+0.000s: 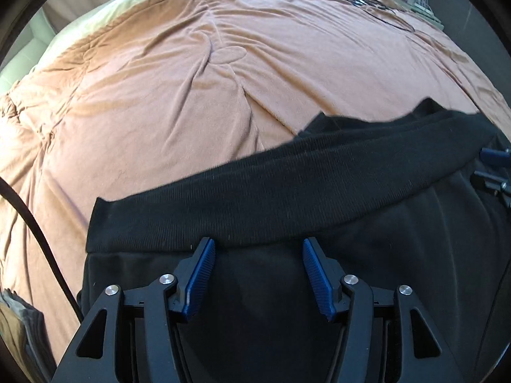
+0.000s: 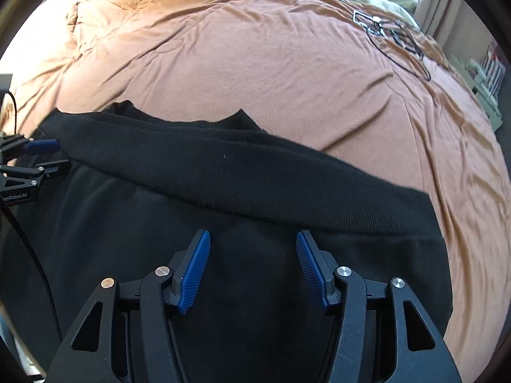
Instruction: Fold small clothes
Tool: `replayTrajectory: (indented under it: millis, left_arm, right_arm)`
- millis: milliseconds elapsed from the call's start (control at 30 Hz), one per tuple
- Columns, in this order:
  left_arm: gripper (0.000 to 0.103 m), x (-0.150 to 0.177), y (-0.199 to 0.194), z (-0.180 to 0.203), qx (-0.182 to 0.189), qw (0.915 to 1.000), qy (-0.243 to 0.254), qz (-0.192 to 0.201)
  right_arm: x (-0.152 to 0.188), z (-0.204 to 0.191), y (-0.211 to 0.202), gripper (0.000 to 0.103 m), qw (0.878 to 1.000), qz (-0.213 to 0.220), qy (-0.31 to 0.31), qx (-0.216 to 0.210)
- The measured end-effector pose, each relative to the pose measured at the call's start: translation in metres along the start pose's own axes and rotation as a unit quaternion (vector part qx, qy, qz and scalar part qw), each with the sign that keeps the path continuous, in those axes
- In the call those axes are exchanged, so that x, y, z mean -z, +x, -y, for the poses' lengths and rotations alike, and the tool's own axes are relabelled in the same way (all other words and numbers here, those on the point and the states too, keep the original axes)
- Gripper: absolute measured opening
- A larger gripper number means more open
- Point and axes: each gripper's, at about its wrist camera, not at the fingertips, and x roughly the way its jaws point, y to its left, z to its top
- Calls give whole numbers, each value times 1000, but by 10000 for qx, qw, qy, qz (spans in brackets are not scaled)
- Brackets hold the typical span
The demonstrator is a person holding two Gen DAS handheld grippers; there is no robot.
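Two claws, both spread and empty. Left claw poised with blue ribbed pads parted over the black knit garment with a ribbed band, tips just short of the band's seam, nothing pinched between. Right claw likewise parted above the same black cloth, at the band's other end; no grip there either. Garment spread flat across the near part of the bed, ribbed band running edge to edge between both claws, further black cloth peeking out beyond it.

Step in hand, by the look of it: between folds, with claws released and placed for a fresh hold. Next move likely calls for pinching the band's near corners, one per claw, then lifting and carrying them over together.

Beyond the band, wide open rust-brown bedspread, wrinkled but bare, ample room for a forward fold. Farther right, tangled black cables well apart. Left side: dark strap near the garment's edge, worth avoiding.
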Motion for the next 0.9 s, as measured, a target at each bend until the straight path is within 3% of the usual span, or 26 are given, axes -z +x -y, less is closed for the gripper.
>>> replayTrajectory:
  millis: [200, 367, 467, 567, 733, 800, 867, 900]
  left_arm:
    - [69, -11, 7, 0, -53, 9998, -197, 75]
    - [69, -11, 0, -5, 81, 9982, -598, 7]
    - [69, 0, -14, 2, 294, 9977, -618, 6]
    - [69, 12, -28, 15, 279, 9985, -473, 46]
    - [74, 38, -43, 38, 428, 9987, -286, -31]
    - [77, 52, -45, 46, 457, 9986, -266, -100]
    - [77, 65, -44, 51, 498, 9982, -271, -208]
    - [77, 71, -45, 53, 493, 9981, -266, -239]
  right_arm:
    - [-9, -8, 13, 54, 9996, 65, 230, 151]
    - [-8, -13, 3, 54, 9990, -33, 379, 229]
    - [-2, -16, -11, 54, 9991, -68, 423, -72]
    - [9, -27, -26, 61, 9996, -68, 245, -90]
    - [40, -38, -36, 62, 9988, -315, 264, -281]
    - [52, -41, -37, 66, 9982, -443, 250, -309]
    - [64, -47, -40, 77, 9982, -515, 154, -271]
    - [70, -50, -43, 78, 9983, -520, 115, -242]
